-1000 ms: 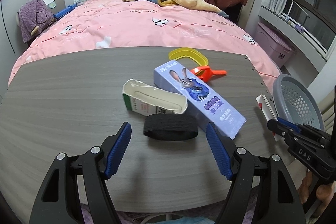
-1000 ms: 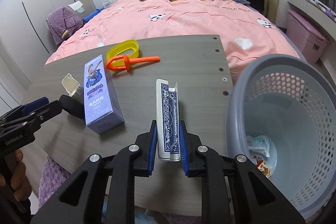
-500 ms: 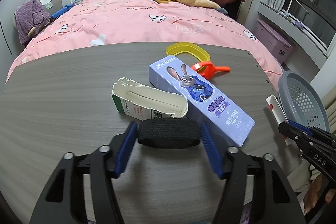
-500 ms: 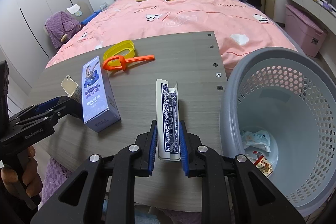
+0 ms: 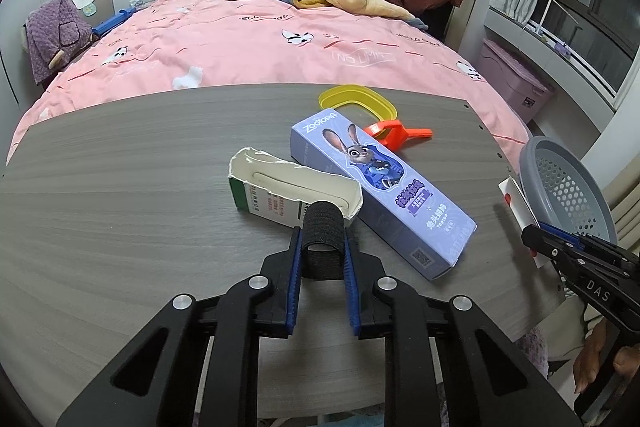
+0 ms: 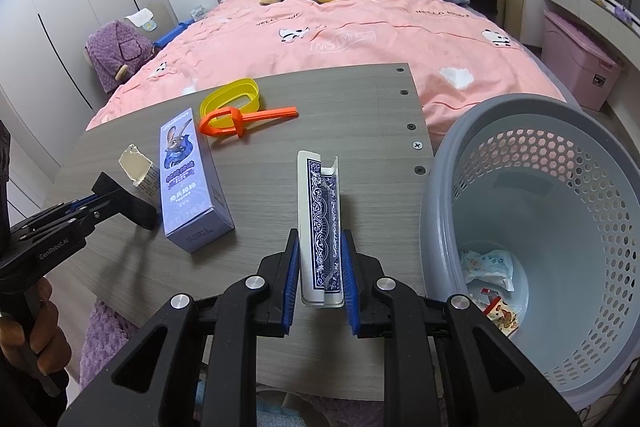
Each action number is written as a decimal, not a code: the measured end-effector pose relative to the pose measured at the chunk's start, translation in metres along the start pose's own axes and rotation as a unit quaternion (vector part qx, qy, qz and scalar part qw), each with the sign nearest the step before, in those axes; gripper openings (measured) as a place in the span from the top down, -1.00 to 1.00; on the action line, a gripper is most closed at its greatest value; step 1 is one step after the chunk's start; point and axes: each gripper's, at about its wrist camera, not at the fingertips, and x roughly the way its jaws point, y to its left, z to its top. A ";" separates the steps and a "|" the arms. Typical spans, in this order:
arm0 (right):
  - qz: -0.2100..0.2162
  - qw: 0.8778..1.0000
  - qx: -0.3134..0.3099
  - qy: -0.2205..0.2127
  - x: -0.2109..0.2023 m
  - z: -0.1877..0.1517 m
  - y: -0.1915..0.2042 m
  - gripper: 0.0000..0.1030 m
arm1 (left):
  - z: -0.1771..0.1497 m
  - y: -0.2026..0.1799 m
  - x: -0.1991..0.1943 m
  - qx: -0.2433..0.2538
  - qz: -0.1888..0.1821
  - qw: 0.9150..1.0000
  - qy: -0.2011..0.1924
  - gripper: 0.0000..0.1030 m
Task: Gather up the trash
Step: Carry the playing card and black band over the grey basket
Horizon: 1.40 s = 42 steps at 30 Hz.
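Beside the wood-grain table [image 6: 372, 107] stands the grey perforated plastic basket [image 6: 560, 187], wrappers already inside. Just left of it the right gripper [image 6: 320, 267] pinches a light, stiff playing-card box [image 6: 320, 219]. Well left of the basket, the left gripper [image 5: 320, 259] squeezes a soft black elastic band [image 5: 322, 227], folded narrow; it should spring back.

The long lilac cardboard box [image 5: 380, 195] with a rabbit picture reads "Zootopia". The pink bedspread [image 6: 360, 39] carries "HELLO". One black handheld gripper reads "DAS" [image 5: 596, 294], the other "GenRobot.AI" [image 6: 56, 251].
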 end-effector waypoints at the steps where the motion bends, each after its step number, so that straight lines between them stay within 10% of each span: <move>1: 0.000 1.000 0.000 -0.001 -0.001 0.000 0.001 0.61 | 0.000 0.001 -0.003 0.000 0.001 1.000 -0.002 0.64; 16: -0.003 1.000 0.001 -0.027 -0.029 0.001 -0.001 0.61 | 0.019 -0.020 -0.051 0.026 -0.009 0.998 -0.058 0.64; 42: -0.085 0.987 0.116 -0.065 -0.086 -0.017 -0.137 0.61 | 0.043 -0.220 0.005 0.173 -0.119 0.977 -0.020 0.64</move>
